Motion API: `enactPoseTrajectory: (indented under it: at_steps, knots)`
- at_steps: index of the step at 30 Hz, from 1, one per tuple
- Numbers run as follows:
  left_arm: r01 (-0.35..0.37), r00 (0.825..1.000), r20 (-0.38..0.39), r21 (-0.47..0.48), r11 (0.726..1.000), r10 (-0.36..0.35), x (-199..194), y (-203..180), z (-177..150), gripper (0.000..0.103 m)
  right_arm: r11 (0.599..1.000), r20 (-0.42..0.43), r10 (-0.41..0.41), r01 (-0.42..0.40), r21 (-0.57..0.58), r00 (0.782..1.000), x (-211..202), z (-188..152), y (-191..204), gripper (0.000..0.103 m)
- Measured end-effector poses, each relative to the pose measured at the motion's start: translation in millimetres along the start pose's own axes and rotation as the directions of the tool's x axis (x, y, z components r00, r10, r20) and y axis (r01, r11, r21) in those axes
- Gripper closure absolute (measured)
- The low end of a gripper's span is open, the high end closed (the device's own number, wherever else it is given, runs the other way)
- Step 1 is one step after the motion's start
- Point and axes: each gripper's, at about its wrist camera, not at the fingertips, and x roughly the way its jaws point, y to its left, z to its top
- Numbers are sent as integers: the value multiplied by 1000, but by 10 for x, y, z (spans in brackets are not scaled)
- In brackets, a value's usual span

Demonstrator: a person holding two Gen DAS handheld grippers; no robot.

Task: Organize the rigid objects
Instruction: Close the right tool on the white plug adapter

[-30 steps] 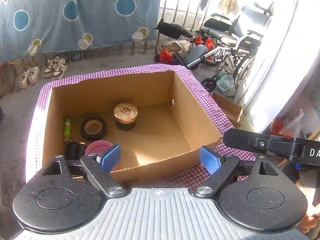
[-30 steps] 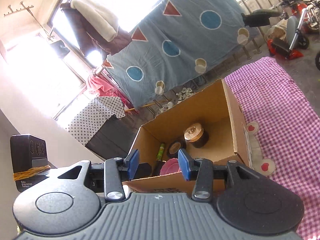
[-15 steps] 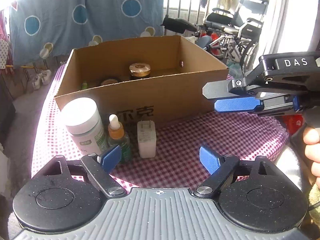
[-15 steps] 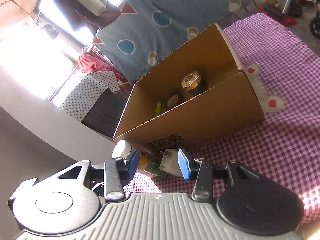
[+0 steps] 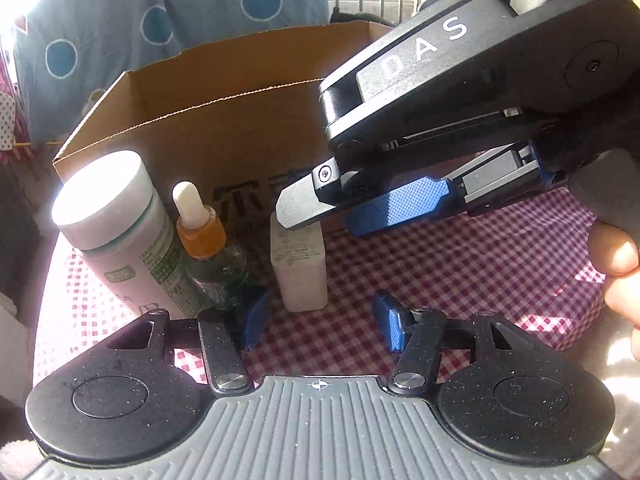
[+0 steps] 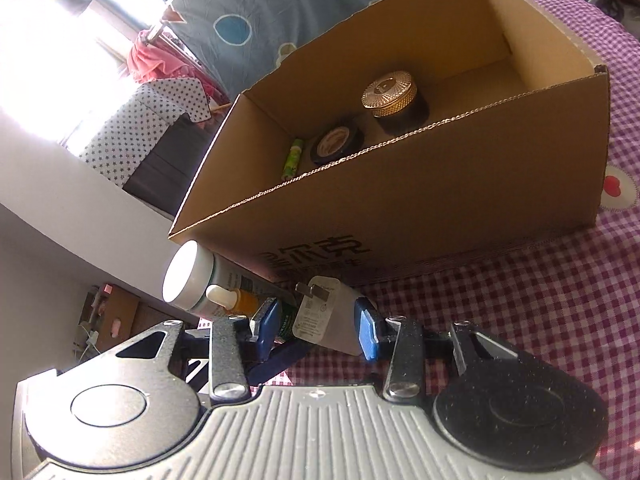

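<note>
Three things stand on the checked cloth in front of the cardboard box [image 5: 224, 132]: a white plug charger [image 5: 300, 268], a dropper bottle [image 5: 210, 252] with an orange collar, and a white-capped bottle [image 5: 116, 232]. My left gripper [image 5: 322, 326] sits low just before the charger, its jaws closing with nothing between the pads. My right gripper [image 6: 316, 330] reaches in from the right, open, with the charger [image 6: 332, 316] between its fingers; no firm press shows. In the box [image 6: 400, 200] lie a gold-lidded jar [image 6: 394, 96], a black tape roll [image 6: 338, 142] and a green tube [image 6: 292, 158].
A person's hand [image 5: 616, 260] holds the right gripper's handle at the right edge. The purple checked tablecloth [image 6: 540, 300] runs on to the right of the box. A blue sheet with circles [image 5: 160, 20] hangs behind, and a dotted cloth [image 6: 132, 120] lies beyond the table.
Both grippers came down from over the box to the cloth in front of it. The left jaws narrowed. The right gripper moved in over the charger.
</note>
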Motion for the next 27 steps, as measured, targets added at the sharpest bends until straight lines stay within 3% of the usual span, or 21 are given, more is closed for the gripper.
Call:
enactPoseTrajectory:
  at_steps: [4, 7, 15, 27]
  knots:
    - [0, 1000, 11, -25, 1000, 0, 39, 56, 29, 50, 1000, -22, -9, 9, 1, 1000, 108, 37, -18, 60]
    - [5, 1000, 14, -41, 999, -4, 69, 81, 50, 62, 1000, -34, -6, 7, 11, 999, 171, 53, -47, 61]
    - [29, 999, 33, -69, 997, -26, 95, 146, 95, 76, 1000, -37, 0, 1, 29, 999, 144, 21, -119, 64]
    - [139, 990, 30, -51, 989, -138, 88, -107, 71, 76, 997, -10, -41, 42, 71, 999, -238, -135, -329, 65]
